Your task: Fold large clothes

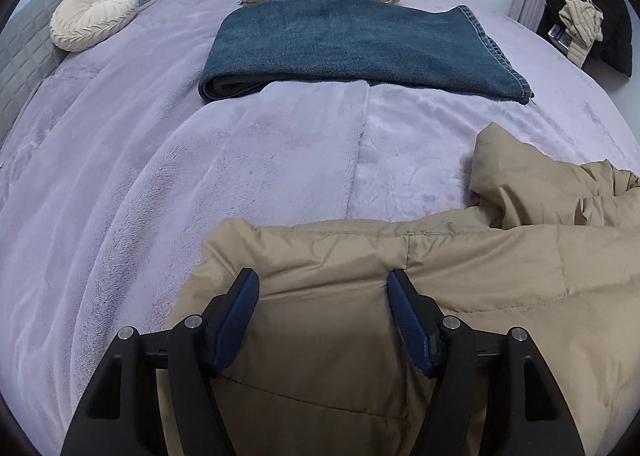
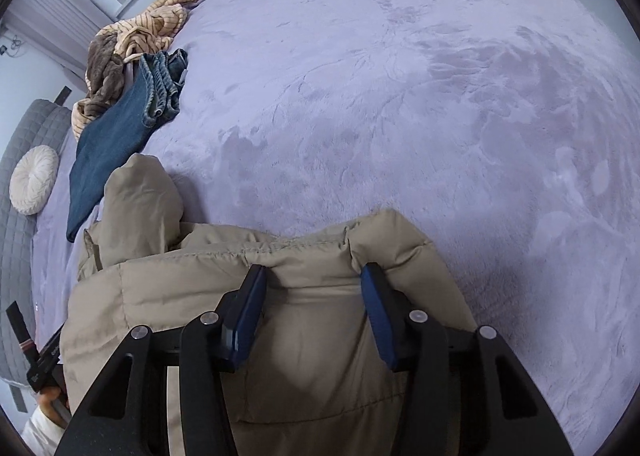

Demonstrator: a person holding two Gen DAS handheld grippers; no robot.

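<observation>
No text, label, brand or number can be read in either view. The nearest thing to print is a small pale-and-blue patch on the dark pile of clothes point(image 1: 588, 32) at the far right of the left wrist view (too small and blurred to tell whether it carries words). A dark tool point(image 2: 42, 360) at the lower left edge of the right wrist view bears pale marks, also too blurred to read.
</observation>
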